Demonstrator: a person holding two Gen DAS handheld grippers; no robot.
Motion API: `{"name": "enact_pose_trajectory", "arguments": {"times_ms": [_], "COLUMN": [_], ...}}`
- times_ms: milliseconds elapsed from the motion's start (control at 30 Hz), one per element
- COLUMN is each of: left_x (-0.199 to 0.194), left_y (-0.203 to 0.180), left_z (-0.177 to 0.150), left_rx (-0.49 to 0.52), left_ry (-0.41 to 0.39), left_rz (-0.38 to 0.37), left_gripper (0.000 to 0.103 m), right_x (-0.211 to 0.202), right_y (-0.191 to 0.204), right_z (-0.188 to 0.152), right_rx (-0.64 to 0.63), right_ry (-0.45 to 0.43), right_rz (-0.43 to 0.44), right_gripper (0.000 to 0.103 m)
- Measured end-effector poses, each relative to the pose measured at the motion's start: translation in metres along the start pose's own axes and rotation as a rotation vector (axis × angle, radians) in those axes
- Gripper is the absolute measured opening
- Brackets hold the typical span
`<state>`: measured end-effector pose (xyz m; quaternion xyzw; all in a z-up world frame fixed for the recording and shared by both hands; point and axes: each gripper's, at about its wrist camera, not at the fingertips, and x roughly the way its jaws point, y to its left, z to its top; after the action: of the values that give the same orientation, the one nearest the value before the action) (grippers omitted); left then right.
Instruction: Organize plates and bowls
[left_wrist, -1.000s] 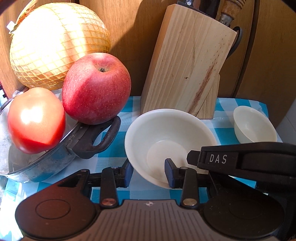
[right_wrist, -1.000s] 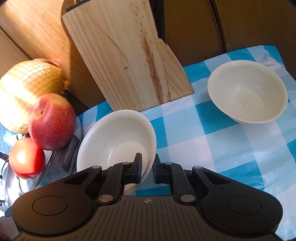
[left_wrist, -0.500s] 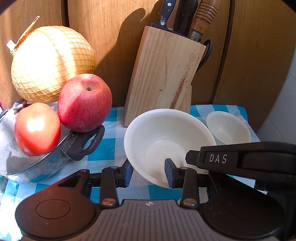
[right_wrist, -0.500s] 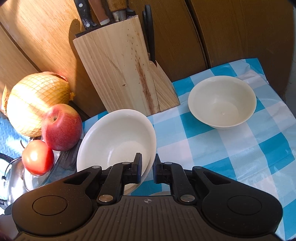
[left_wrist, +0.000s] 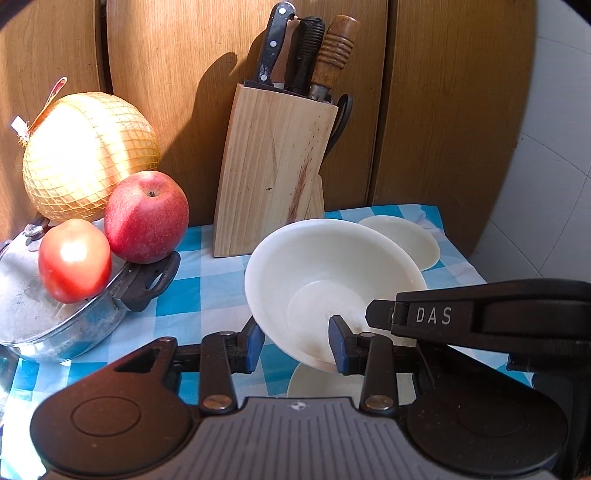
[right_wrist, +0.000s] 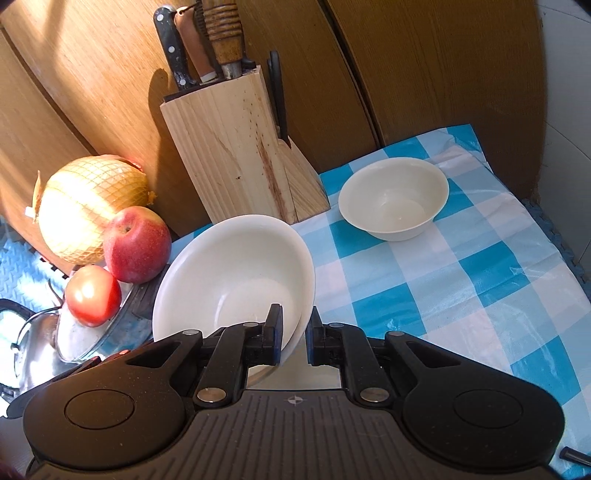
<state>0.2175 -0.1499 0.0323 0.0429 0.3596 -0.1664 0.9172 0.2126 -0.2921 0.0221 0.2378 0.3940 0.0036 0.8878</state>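
Observation:
A large white bowl (right_wrist: 232, 273) hangs tilted above the blue checked cloth (right_wrist: 461, 288), and my right gripper (right_wrist: 294, 325) is shut on its near rim. In the left wrist view the same bowl (left_wrist: 325, 280) fills the middle, its shadow on the cloth beneath. My left gripper (left_wrist: 295, 343) stands open, with the bowl's lower edge running between its widely spaced fingers. The right gripper's black finger (left_wrist: 424, 314) reaches into the bowl from the right. A smaller white bowl (right_wrist: 393, 199) sits on the cloth at the back right, partly hidden behind the big bowl (left_wrist: 406, 240).
A wooden knife block (right_wrist: 236, 155) stands against the wooden cabinet doors. On the left a red apple (left_wrist: 146, 216) and a tomato (left_wrist: 74, 258) rest on a metal pot lid (left_wrist: 55, 321), with a netted yellow fruit (left_wrist: 88, 158) behind. The cloth's edge (right_wrist: 546, 236) runs along the right.
Both grippers have risen and drawn back together with the large bowl. The knife handles have come into view, and the small bowl and fruit look farther away.

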Motion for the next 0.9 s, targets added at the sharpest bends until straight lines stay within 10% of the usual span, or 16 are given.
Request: {"name": "enact_pose_trajectory", "arguments": {"times_ms": [900], "left_x": [-0.03], "left_y": [-0.015], "left_z": [-0.015], "left_rx": [0.047], "left_ry": [-0.014], "left_rz": [-0.028], "left_gripper": [0.031], "right_x": [-0.035], "right_y": [-0.001], "right_z": [-0.024], "right_rx": [-0.003], "right_ry": [-0.026], "right_rz": [-0.029], "right_gripper": [0.018]}}
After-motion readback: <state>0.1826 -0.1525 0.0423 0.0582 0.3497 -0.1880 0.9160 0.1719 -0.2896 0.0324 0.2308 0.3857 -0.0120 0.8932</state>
